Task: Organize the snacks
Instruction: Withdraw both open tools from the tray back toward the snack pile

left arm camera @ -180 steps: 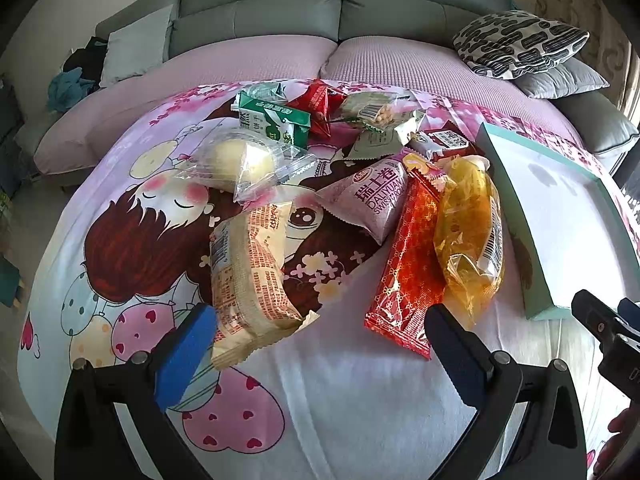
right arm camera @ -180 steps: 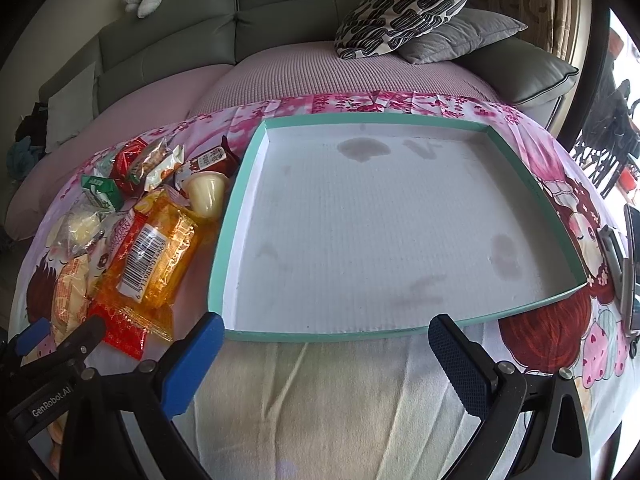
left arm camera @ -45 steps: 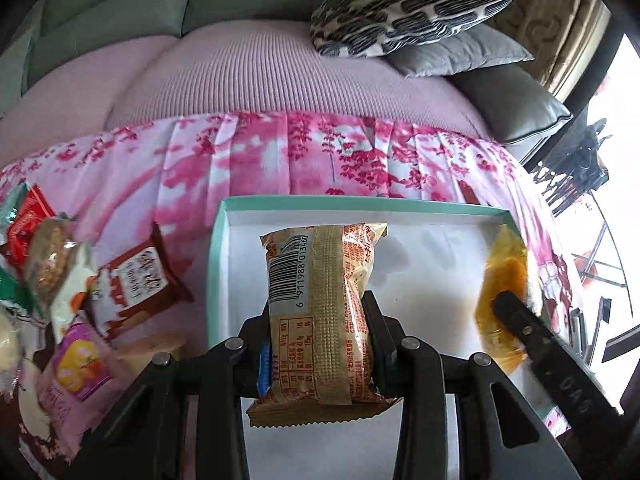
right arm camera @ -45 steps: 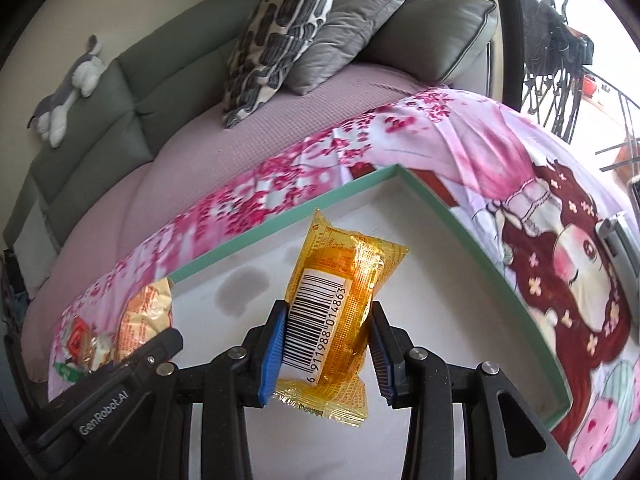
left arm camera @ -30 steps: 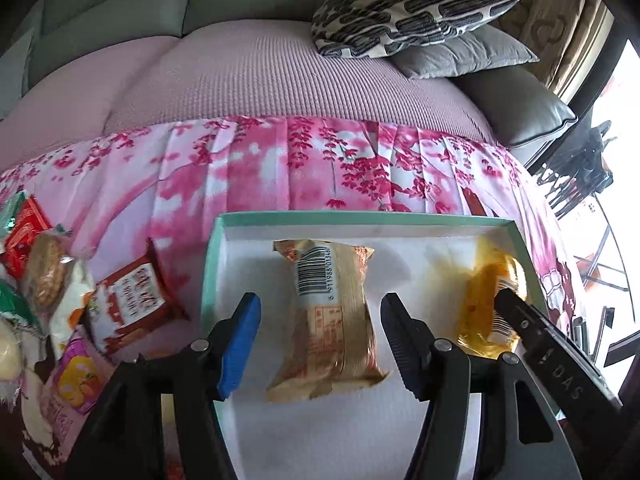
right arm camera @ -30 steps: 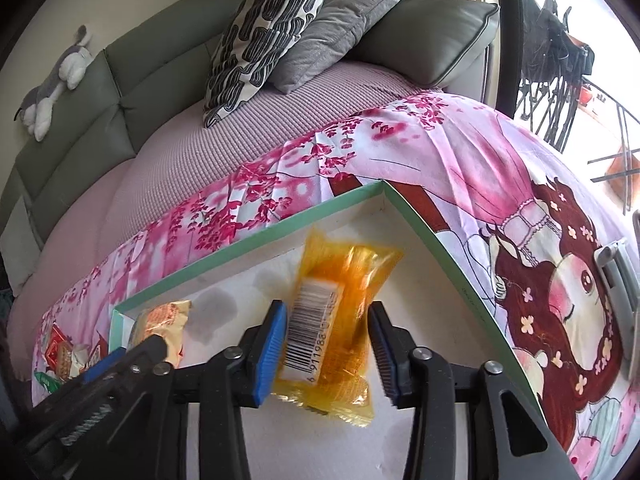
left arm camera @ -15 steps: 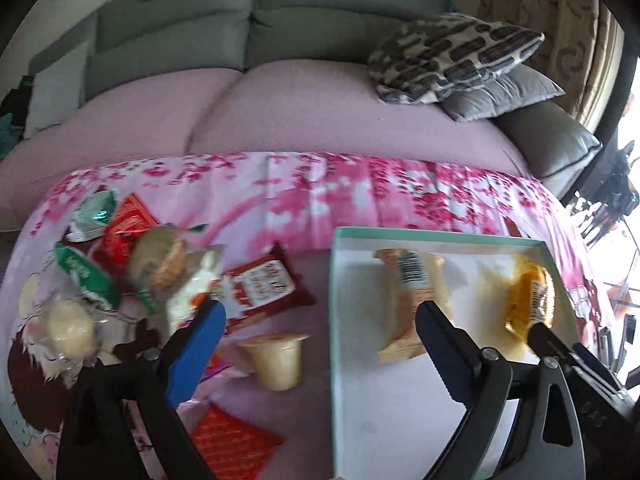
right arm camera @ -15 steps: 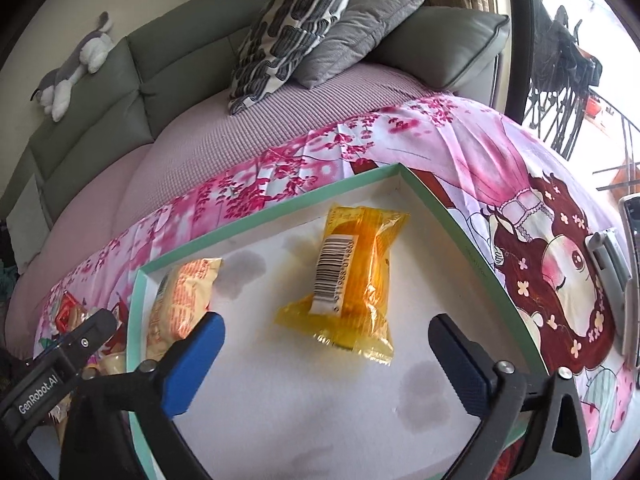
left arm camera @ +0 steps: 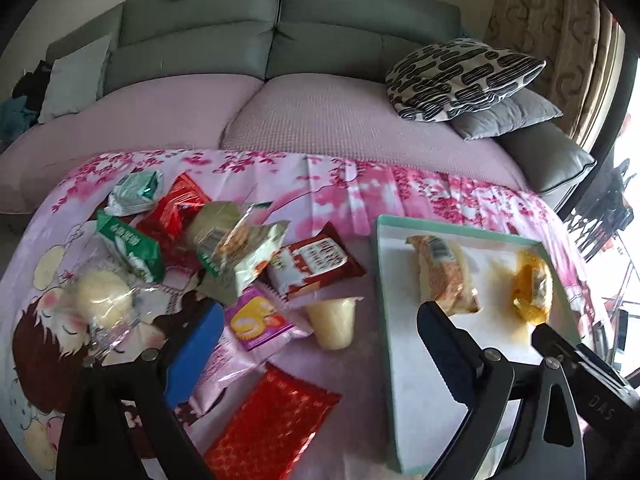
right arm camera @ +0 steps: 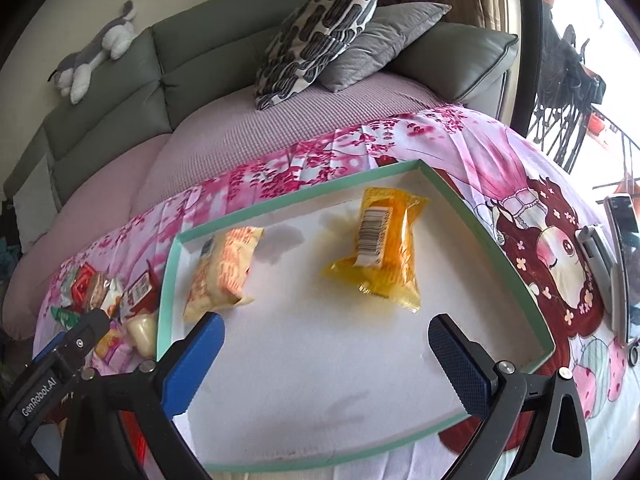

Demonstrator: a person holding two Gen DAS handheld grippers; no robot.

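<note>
A shallow white box with a teal rim (right arm camera: 506, 256) (left arm camera: 380, 280) lies on the pink cartoon cloth. Inside it lie a beige-orange snack pack (right arm camera: 222, 272) (left arm camera: 444, 272) at the left and a yellow pack with a barcode (right arm camera: 380, 248) (left arm camera: 530, 288) at the right. My left gripper (left arm camera: 320, 332) is open above the loose snacks: a pink pack (left arm camera: 256, 316), a pale jelly cup (left arm camera: 332, 320), a red foil pack (left arm camera: 272, 424), a dark red wrapper (left arm camera: 312, 260). My right gripper (right arm camera: 326, 340) is open over the box's near half, holding nothing.
More snacks pile at the cloth's left: green packs (left arm camera: 132, 248), a red bag (left arm camera: 176, 208), a clear-wrapped bun (left arm camera: 100, 300). A grey sofa with a patterned cushion (left arm camera: 460, 76) stands behind. A phone and a device (right arm camera: 600, 256) lie right of the box.
Both grippers let go of their packs in the box, opened wide and drew back. The left one swung left over the loose snacks.
</note>
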